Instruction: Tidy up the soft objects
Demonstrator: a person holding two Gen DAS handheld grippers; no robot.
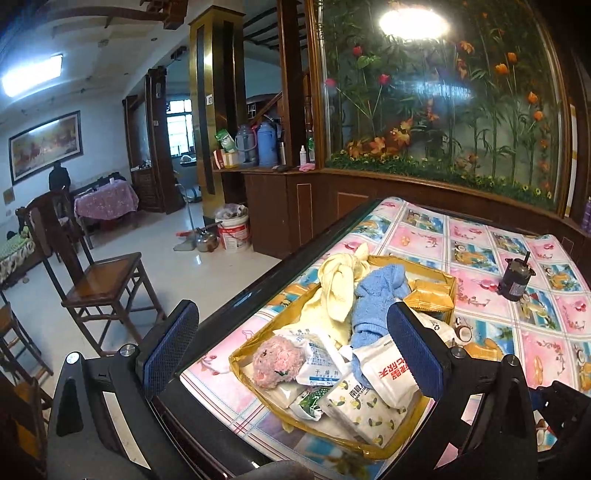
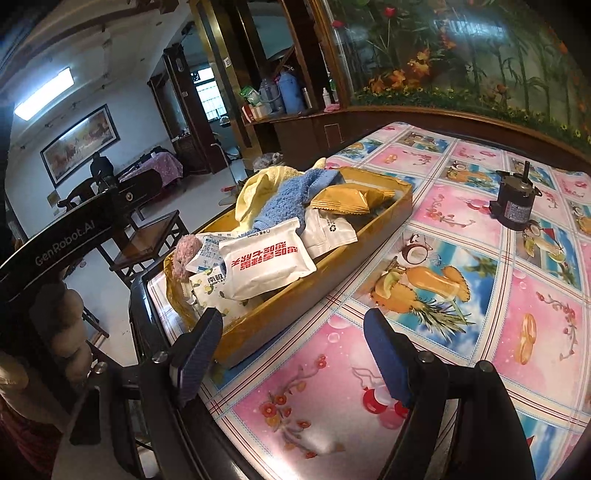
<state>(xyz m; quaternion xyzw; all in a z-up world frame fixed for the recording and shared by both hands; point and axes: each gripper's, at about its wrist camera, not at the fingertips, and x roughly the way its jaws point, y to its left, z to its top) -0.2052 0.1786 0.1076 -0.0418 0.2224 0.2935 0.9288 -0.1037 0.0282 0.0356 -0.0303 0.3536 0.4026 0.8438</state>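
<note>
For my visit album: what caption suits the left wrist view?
Open left gripper above a golden tray of towels and packets on a fruit-patterned tablecloth.

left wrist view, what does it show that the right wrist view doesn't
Only the left wrist view shows the white bucket and metal kettle on the floor, and the bright lamp glare on the flower panel.

Only the right wrist view shows the other gripper's black body and the pineapple print on the tablecloth.

Both show the gold tray heaped with cloths and packets, the blue towel, the pink plush toy and the small dark motor.
</note>
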